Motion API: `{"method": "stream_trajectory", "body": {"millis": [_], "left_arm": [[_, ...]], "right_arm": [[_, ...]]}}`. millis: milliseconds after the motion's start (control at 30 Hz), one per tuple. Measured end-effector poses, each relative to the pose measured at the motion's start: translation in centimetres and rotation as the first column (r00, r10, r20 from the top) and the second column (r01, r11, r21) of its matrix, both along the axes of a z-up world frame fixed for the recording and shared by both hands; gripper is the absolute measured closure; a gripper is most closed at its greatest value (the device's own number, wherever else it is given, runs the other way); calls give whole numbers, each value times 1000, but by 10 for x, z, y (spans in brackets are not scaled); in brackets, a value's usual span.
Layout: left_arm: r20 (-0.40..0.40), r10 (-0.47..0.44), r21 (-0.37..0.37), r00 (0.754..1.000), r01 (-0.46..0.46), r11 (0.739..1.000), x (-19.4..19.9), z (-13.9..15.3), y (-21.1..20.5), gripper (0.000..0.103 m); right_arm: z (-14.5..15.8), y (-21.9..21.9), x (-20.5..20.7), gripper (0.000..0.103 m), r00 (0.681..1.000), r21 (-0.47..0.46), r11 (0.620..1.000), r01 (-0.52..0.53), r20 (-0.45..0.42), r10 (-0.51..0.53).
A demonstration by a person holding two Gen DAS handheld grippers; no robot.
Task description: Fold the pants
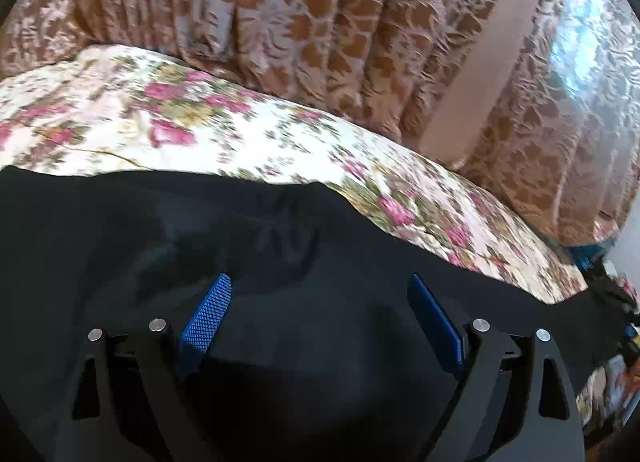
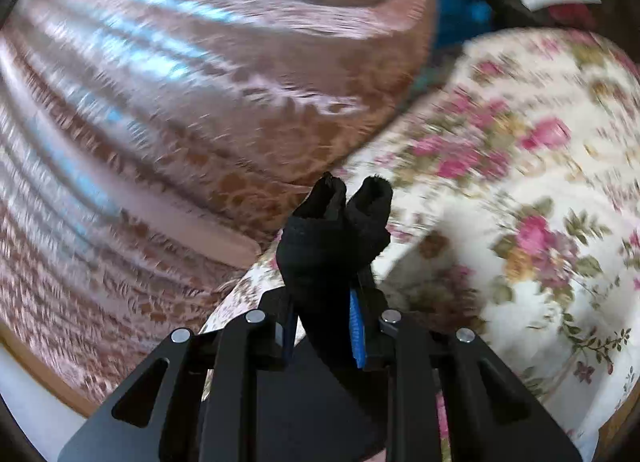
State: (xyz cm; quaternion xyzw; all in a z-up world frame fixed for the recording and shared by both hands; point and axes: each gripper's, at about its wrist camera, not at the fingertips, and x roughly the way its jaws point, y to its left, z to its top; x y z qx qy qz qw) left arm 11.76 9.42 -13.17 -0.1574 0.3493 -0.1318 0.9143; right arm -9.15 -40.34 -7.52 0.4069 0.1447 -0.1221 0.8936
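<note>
Mid-fold: we are pinching bunched pants (image 2: pixel 334 229) in right gripper (image 2: pixel 326 326), left gripper (image 1: pixel 320 314) hovering spread over spread cloth on floral bedspread (image 1: pixel 168 117); next likely needing left grasp.

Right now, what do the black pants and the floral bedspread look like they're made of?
The black pants look like a soft matte knit, possibly cotton jersey: the bunch clamped in the right gripper shows a fine ribbed weave and fuzzy edges. The floral bedspread looks like printed woven cotton, smooth and matte, though blur leaves it open.
</note>
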Motion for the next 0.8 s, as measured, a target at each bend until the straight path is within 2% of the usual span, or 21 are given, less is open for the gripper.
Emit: {"method": "stream_trajectory", "body": {"millis": [200,367,567,667,800], "left_arm": [[34,52,-19,998,-51,999,-23,9,18,14],[23,58,-55,998,-57,997,-43,7,32,14],[-15,59,-131,998,-60,989,-59,3,43,14],[-30,46,-163,999,-50,985,-63,4,46,14],[-29,24,-176,999,-29,984,-69,6,45,14]], "right_arm": [[45,68,25,82,987,-161,976,-145,41,154],[59,133,55,82,941,-245,919,-308,63,332],[43,199,93,82,865,-276,832,-482,3,502],[22,235,112,82,808,-257,774,-579,-50,587],[-3,269,125,82,748,-244,712,-659,-112,654]]}}
